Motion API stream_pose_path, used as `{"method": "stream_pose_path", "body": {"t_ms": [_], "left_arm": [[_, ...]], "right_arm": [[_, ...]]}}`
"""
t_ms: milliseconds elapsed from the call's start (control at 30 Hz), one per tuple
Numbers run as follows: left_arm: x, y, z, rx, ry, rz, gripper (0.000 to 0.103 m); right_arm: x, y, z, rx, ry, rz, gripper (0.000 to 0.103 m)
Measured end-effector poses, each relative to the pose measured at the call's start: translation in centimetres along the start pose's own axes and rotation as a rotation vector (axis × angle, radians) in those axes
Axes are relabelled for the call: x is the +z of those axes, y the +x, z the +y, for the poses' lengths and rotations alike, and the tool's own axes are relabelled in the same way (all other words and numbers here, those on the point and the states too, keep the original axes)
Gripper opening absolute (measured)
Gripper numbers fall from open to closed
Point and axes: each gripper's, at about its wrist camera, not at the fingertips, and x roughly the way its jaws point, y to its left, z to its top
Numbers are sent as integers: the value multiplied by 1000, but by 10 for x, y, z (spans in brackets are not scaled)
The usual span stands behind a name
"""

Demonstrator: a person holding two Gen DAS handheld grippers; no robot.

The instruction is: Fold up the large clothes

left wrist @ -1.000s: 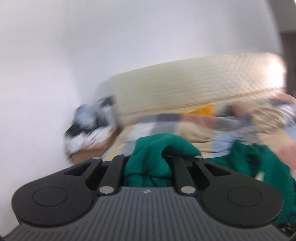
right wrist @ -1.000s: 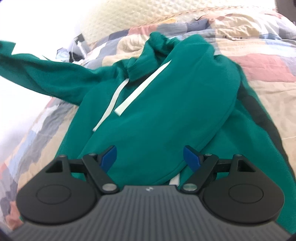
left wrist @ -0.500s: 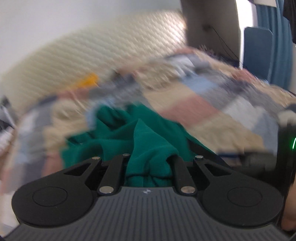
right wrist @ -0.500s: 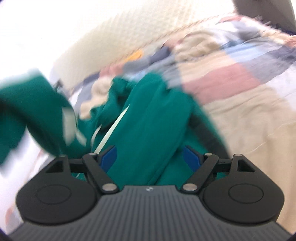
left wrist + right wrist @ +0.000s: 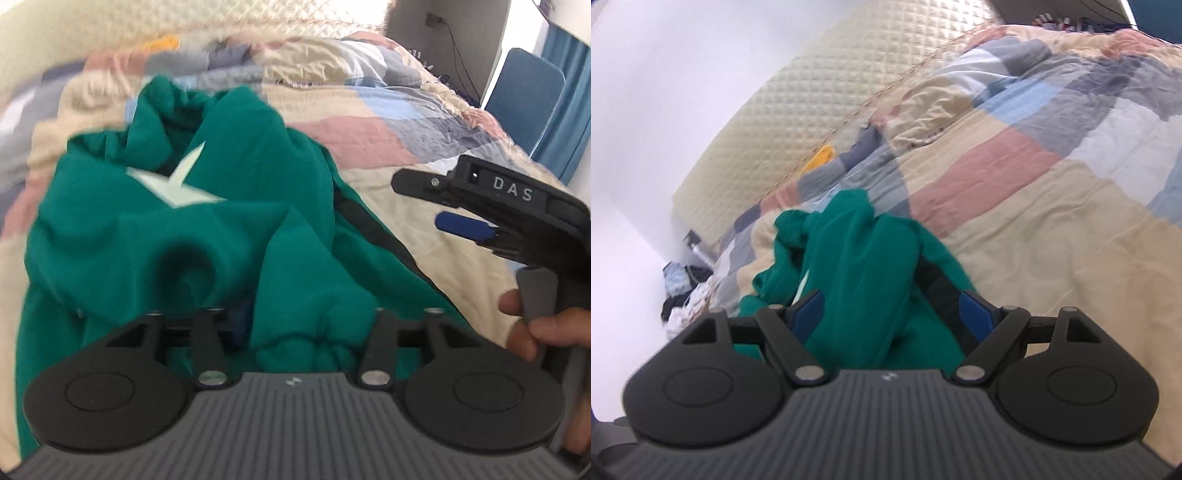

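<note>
Ahead of both your tools lies the patchwork quilt in cream, pink, blue and grey squares (image 5: 1052,229), and on it, spreading forward from your fingers, the large green fleece hoodie (image 5: 207,236) in a bunched heap, with its white flat drawstring (image 5: 177,184) showing on top, ahead of and left of your left tool. Your left gripper (image 5: 295,332) has a thick gathered fold of that green cloth between its jaws, which stand partly apart around the bulk; it looks gripped, so keep your squeeze even. Your right gripper (image 5: 890,317) stands with its blue-padded fingers (image 5: 809,314) wide apart, green cloth lying between them but not pinched, and in the left view it hangs off to the right over bare quilt. To do this fold well, carry the held fold across low and flat, lay it on the body of the hoodie before letting go, and use the free right tool to pin or smooth the heap just in front of it, since bunched fleece will probably spring back. Tuck the drawstring inside.
</note>
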Motion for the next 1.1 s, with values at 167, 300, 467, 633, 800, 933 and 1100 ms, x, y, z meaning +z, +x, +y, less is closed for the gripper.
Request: {"method": "stream_pose_path", "body": {"t_ms": [167, 300, 467, 633, 800, 933, 1100], "left_arm": [[-30, -50, 21, -148, -108, -104, 95], [-50, -77, 34, -182, -134, -196, 95], [-60, -74, 74, -105, -279, -249, 94], [-64, -37, 141, -107, -559, -239, 92], [-64, -3, 181, -102, -666, -231, 86], [-60, 22, 195, -126, -699, -235, 76], [-53, 34, 203, -142, -722, -279, 30]], "right_arm": [[-3, -3, 8, 14, -33, 13, 83], [-6, 0, 18, 34, -47, 44, 83], [-26, -5, 41, 75, -126, 112, 83], [-46, 3, 57, 108, -181, 199, 82], [-53, 19, 50, 63, -141, 247, 75], [-67, 37, 35, 31, -24, 324, 52], [-67, 44, 45, 88, -135, 256, 15]]}}
